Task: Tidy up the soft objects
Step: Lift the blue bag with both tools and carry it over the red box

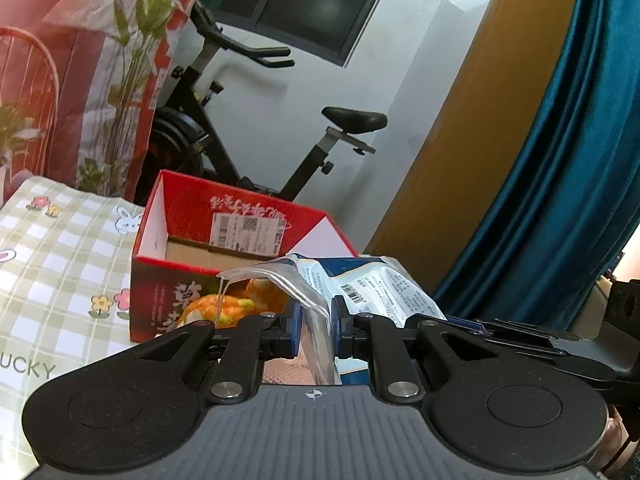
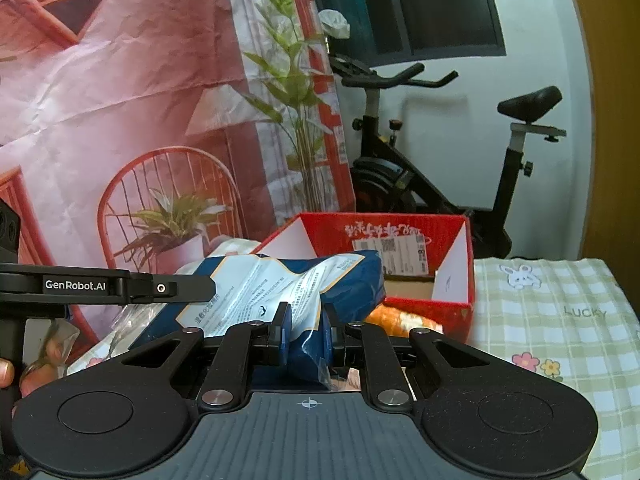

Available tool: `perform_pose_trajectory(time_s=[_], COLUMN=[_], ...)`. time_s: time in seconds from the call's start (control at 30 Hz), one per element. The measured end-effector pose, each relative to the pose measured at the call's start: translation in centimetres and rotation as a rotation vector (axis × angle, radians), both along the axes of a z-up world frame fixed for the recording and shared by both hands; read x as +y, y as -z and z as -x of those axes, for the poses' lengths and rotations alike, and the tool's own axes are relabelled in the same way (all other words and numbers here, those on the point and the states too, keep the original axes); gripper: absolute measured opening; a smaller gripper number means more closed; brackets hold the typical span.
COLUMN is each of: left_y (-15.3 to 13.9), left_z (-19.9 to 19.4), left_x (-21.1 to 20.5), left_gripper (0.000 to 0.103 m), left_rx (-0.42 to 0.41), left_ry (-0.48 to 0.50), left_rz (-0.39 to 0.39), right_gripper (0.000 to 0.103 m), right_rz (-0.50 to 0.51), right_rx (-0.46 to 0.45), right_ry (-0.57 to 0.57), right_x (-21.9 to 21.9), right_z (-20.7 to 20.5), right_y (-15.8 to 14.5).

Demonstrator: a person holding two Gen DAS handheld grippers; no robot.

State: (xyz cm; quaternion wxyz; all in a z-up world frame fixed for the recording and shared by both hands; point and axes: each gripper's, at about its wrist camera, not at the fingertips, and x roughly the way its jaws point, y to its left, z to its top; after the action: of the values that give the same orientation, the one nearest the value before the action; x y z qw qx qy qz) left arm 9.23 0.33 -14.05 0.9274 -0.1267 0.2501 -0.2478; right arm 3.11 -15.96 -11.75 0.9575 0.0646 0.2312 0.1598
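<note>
Your left gripper (image 1: 314,330) sits nearest in the left wrist view, jaws clenched on the clear plastic edge of the blue-and-white pouch (image 1: 372,288). The film runs straight down between the two blue pads (image 1: 291,332). Your right gripper (image 2: 306,334) is clamped on the same pouch (image 2: 280,280) from the other end, blue pads pinching a crumpled fold of it. So both grippers hold one soft pack between them, off the tablecloth, just in front of the red box (image 1: 240,240).

Relative to that red box:
- pouch hangs at its near edge, overlapping the front rim in both views; I can't tell whether it touches the rim
- orange-and-white soft item (image 1: 232,304) sits against the box's front wall, low, partly behind the pouch; in the right wrist view it shows as an orange patch (image 2: 400,318) under the front lip
- box is open on top, white inner walls, cardboard floor, shipping label (image 1: 246,232) on the inside of the back wall
- checked tablecloth (image 1: 60,260) with bunny and flower prints lies under and beside the box

Your other gripper's black arm, marked GenRobot.AI (image 2: 76,285), crosses the left edge of the right wrist view, fingertips (image 2: 6,372) of your hand below it.

Behind the box: exercise bike (image 1: 256,128) against the white wall, printed backdrop (image 2: 140,100) with red chair and plants, dark window (image 1: 320,0), teal curtain (image 1: 560,160).
</note>
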Motion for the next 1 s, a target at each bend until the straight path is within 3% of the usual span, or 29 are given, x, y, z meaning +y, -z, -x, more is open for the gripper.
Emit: perform_pose_trajectory(time_s=[0.3,0.57,0.8,1.0], left_y=[-1.4,-3.1,-4.2,-4.0], left_z=[-0.4,-3.4,-8.1,-12.5], left_x=[0.1,-0.2,-0.4,-1.0], left_gripper=[0.016,0.016,0.016,0.017], left_rx=[-0.051,-0.1,-0.101,-0.074], left_ry=[0.008,0.03,0.034,0.028], left_rz=[0.008,0.003,0.043,0.037], right_gripper=[0.014,0.014,0.014,0.014], right_rz=[0.006,0.018,0.065,0.112], right_rx=[-0.043,-0.075,-0.127,-0.123], right_ry=[-0.009,-0.02,-0.017,-0.014], right_x=[0.1,-0.2,-0.7,-0.9], right_z=[-0.3,-3.1,-7.8,-13.5], right_y=[-1.4,-3.3,-4.9,-4.4])
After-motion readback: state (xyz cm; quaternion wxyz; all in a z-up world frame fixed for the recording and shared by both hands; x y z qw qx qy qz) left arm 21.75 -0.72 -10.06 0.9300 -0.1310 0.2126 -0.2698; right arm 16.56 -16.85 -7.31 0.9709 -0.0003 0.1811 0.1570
